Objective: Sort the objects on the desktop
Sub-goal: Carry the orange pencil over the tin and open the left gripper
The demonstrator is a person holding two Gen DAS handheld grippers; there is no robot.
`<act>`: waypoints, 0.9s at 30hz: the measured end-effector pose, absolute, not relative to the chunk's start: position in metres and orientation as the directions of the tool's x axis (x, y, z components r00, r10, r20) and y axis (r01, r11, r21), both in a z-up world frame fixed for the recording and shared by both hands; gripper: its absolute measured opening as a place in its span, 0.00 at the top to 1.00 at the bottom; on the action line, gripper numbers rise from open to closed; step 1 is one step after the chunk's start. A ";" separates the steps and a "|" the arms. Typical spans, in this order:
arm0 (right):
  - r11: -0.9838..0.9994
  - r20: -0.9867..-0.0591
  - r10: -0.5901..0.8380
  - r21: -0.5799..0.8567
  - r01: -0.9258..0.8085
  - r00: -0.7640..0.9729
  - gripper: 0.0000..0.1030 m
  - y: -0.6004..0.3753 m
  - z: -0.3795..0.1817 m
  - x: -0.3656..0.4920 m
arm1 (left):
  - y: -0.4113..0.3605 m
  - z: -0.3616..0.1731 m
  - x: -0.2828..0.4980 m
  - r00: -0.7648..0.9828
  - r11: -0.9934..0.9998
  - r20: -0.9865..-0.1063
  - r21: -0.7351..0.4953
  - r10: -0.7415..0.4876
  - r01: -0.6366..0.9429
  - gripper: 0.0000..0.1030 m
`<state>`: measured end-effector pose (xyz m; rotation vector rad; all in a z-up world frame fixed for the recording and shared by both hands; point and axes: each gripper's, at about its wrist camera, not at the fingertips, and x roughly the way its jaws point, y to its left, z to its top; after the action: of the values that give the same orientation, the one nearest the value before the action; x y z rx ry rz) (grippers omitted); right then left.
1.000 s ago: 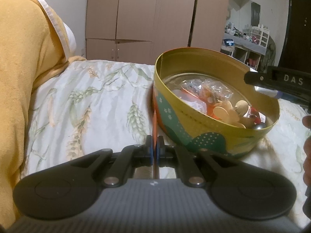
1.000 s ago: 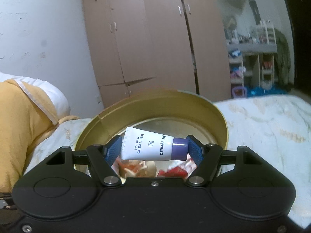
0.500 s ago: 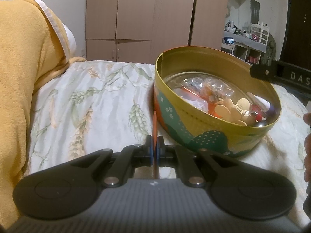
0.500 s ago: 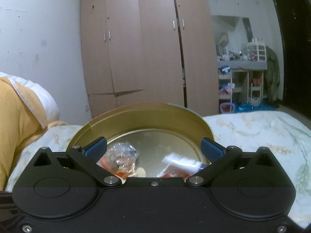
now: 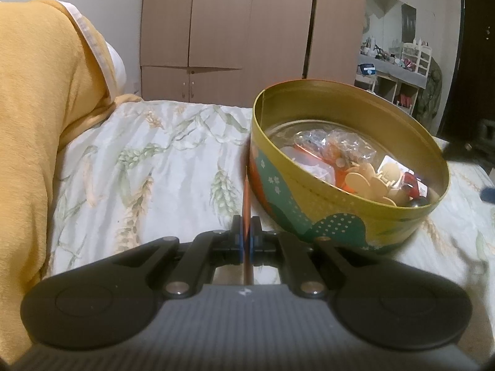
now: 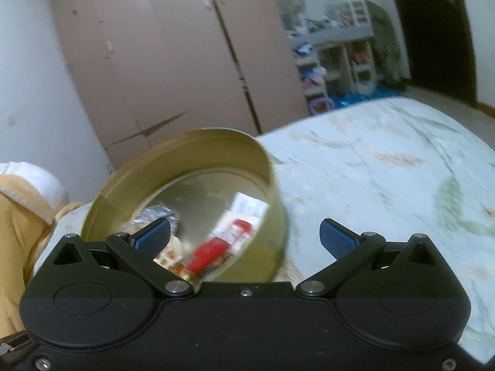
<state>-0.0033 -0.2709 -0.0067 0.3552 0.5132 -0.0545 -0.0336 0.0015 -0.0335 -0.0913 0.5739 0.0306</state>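
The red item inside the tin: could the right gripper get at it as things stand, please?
Probably yes: the right gripper is open and empty, the tin has no lid, and the red item lies uncovered just beyond its near rim.

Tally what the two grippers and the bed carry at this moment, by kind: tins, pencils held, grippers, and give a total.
Tins: 1, the round tin on the bed, with mixed small items inside.
Pencils: 1, the orange pencil clamped in the shut left gripper.
Grippers: 2, that one and the right gripper, open with nothing between its pads.
Total: 4
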 end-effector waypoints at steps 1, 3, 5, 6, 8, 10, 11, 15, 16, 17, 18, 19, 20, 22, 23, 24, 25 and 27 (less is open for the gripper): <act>0.936 -0.509 0.021 0.312 0.162 0.861 0.00 -0.274 -0.007 -0.007 | 0.001 -0.033 -0.034 0.842 0.996 -0.539 -0.075 0.005 -0.054 0.95; 0.938 -0.541 -0.004 0.289 0.190 0.841 0.00 -0.280 -0.010 -0.015 | 0.000 -0.032 -0.035 0.848 0.996 -0.531 -0.069 0.016 -0.062 0.95; 0.938 -0.589 -0.026 0.266 0.224 0.807 0.00 -0.285 -0.013 -0.022 | 0.001 -0.032 -0.035 0.855 0.995 -0.517 -0.070 0.029 -0.075 0.95; 0.936 -0.612 -0.025 0.263 0.233 0.790 0.00 -0.287 -0.014 -0.024 | 0.001 -0.031 -0.036 0.861 0.994 -0.507 -0.065 0.042 -0.086 0.95; 0.929 -0.659 -0.002 0.276 0.245 0.752 0.00 -0.289 -0.017 -0.027 | 0.000 -0.029 -0.037 0.868 0.994 -0.491 -0.042 0.068 -0.102 0.95; 0.933 -0.667 0.045 0.294 0.208 0.744 0.00 -0.289 -0.017 -0.028 | 0.000 -0.027 -0.038 0.876 0.992 -0.475 -0.044 0.082 -0.116 0.95; 0.945 -0.665 0.057 0.277 0.174 0.745 0.00 -0.287 -0.017 -0.026 | 0.000 -0.025 -0.039 0.882 0.991 -0.464 -0.052 0.083 -0.121 0.95; 0.976 -0.698 0.042 0.182 0.120 0.715 0.00 -0.277 -0.023 -0.016 | -0.008 -0.014 -0.043 0.899 0.992 -0.435 -0.076 0.059 -0.102 0.95; 0.977 -0.705 0.054 0.182 0.107 0.707 0.00 -0.274 -0.022 -0.015 | -0.013 -0.012 -0.044 0.903 0.994 -0.426 -0.065 0.057 -0.093 0.95; 0.977 -0.705 0.062 0.188 0.102 0.706 0.00 -0.275 -0.020 -0.015 | -0.018 -0.010 -0.044 0.905 0.995 -0.423 -0.057 0.051 -0.083 0.95; 0.976 -0.699 0.064 0.193 0.102 0.712 0.00 -0.280 -0.018 -0.016 | -0.022 -0.008 -0.043 0.904 0.996 -0.426 -0.059 0.037 -0.069 0.95; 0.975 -0.689 0.057 0.193 0.107 0.723 0.00 -0.286 -0.015 -0.017 | -0.027 -0.006 -0.042 0.902 0.996 -0.431 -0.067 0.016 -0.050 0.95; 0.974 -0.679 0.042 0.190 0.120 0.733 0.00 -0.292 -0.014 -0.015 | -0.033 -0.003 -0.041 0.901 0.997 -0.434 -0.073 -0.005 -0.030 0.95; 0.970 -0.659 0.003 0.185 0.158 0.752 0.00 -0.309 -0.009 -0.015 | -0.045 0.005 -0.039 0.901 0.997 -0.431 -0.070 -0.039 0.010 0.95; 0.966 -0.655 -0.016 0.185 0.181 0.755 0.00 -0.318 -0.007 -0.016 | -0.051 0.010 -0.037 0.903 0.997 -0.427 -0.069 -0.052 0.025 0.95; 0.959 -0.653 -0.032 0.194 0.208 0.757 0.00 -0.327 -0.007 -0.016 | -0.057 0.014 -0.035 0.903 0.997 -0.424 -0.068 -0.066 0.041 0.95; 0.948 -0.652 -0.041 0.213 0.235 0.757 0.00 -0.336 -0.008 -0.016 | -0.062 0.018 -0.032 0.903 0.996 -0.422 -0.066 -0.081 0.058 0.95; 0.935 -0.663 -0.027 0.249 0.254 0.748 0.00 -0.346 -0.010 -0.014 | -0.072 0.023 -0.025 0.902 0.995 -0.421 -0.054 -0.097 0.082 0.95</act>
<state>-0.0143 -0.3465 -0.0104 0.3369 0.7125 -0.1570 -0.0251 -0.0717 0.0232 -0.0352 0.4369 -0.0922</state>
